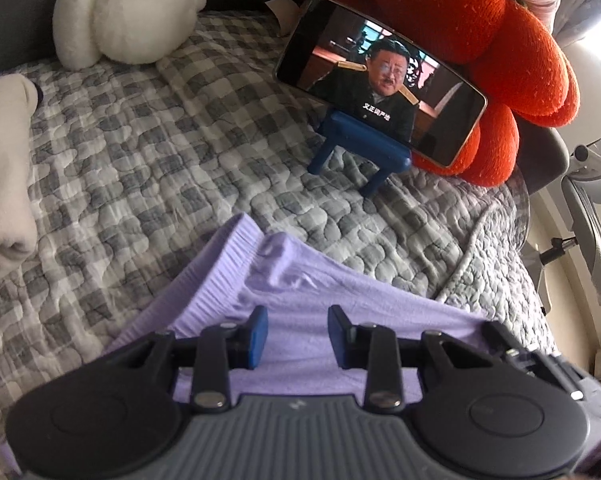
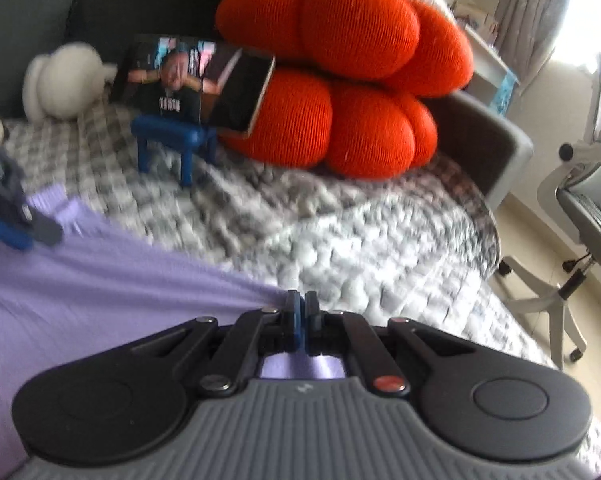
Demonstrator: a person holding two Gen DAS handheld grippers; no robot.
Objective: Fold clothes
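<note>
A lilac garment [image 1: 300, 292] with a ribbed elastic waistband [image 1: 220, 264] lies on the checked grey quilt [image 1: 140, 160]. My left gripper [image 1: 298, 328] stands over it near the waistband, its blue pads apart and only flat cloth showing in the gap. In the right wrist view the garment [image 2: 100, 280] stretches from the left edge towards my right gripper [image 2: 300, 312], whose pads are pressed together on a bunched edge of the cloth. The left gripper's blue fingers [image 2: 16, 232] show at that view's far left, above the garment.
A phone [image 1: 380, 80] playing video leans on a blue stand [image 1: 360, 148] against an orange knotted cushion [image 1: 520, 60]. A white plush [image 1: 120, 20] sits at the back left, a cream folded cloth [image 1: 4, 160] at the left. An office chair [image 2: 580, 200] stands beyond the bed's right edge.
</note>
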